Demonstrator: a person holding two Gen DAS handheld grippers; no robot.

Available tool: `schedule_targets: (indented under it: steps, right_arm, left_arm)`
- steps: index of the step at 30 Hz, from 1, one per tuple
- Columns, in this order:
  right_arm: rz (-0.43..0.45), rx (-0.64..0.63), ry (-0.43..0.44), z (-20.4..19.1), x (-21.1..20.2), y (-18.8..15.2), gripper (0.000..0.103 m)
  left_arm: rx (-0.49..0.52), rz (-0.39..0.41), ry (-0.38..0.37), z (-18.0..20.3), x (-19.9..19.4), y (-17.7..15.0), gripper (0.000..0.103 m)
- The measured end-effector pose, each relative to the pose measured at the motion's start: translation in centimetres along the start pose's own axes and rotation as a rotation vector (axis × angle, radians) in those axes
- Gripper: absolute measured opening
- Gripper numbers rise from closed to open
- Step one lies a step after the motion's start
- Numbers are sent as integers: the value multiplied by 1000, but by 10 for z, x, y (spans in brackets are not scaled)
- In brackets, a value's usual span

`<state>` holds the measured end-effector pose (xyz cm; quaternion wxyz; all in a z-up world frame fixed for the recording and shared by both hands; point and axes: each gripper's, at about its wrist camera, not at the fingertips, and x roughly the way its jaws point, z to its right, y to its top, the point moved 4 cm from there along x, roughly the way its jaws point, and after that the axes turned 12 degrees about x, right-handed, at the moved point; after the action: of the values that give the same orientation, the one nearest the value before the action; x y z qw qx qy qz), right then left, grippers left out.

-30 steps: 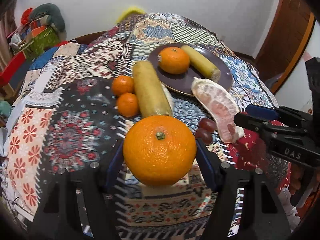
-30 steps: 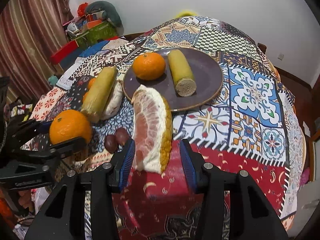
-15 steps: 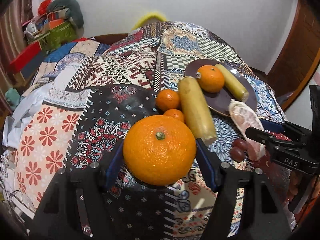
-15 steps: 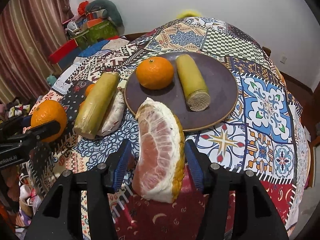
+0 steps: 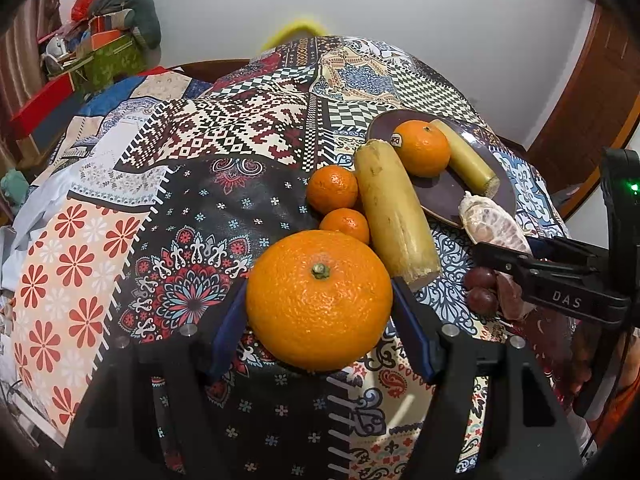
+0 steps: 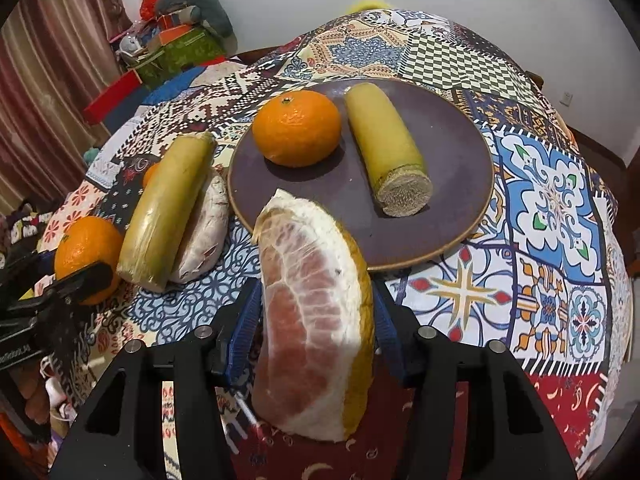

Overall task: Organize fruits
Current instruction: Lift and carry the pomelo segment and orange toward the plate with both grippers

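My left gripper (image 5: 320,312) is shut on a large orange (image 5: 319,300) and holds it above the patterned tablecloth. My right gripper (image 6: 314,320) is shut on a pomelo wedge (image 6: 312,312), raised at the near rim of the dark plate (image 6: 460,184). The plate holds an orange (image 6: 298,128) and a sugarcane piece (image 6: 386,144). A second sugarcane piece (image 5: 394,216), two small tangerines (image 5: 332,189) and two dark grapes (image 5: 480,288) lie on the cloth left of the plate. A peeled pomelo segment (image 6: 204,236) lies against that sugarcane.
The round table is covered by a patchwork cloth (image 5: 192,160). Boxes and clutter (image 5: 100,48) stand at the back left by a curtain. A white wall is behind and a wooden door (image 5: 592,92) at the right.
My left gripper carried the large orange up and leftward away from the plate. My right gripper lifted the pomelo wedge and moved it toward the plate rim.
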<state>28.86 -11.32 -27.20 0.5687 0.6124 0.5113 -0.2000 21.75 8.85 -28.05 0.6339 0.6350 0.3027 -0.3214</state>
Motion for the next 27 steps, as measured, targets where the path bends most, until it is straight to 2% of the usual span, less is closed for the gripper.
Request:
schedule_targets:
  steps: [12, 27]
  right_arm:
    - [35, -9, 15, -2, -8, -4, 45]
    - [157, -17, 7, 8, -63, 1, 44]
  left_arm:
    - [-15, -4, -14, 2, -8, 3, 69]
    - [56, 87, 14, 30, -45, 38, 69]
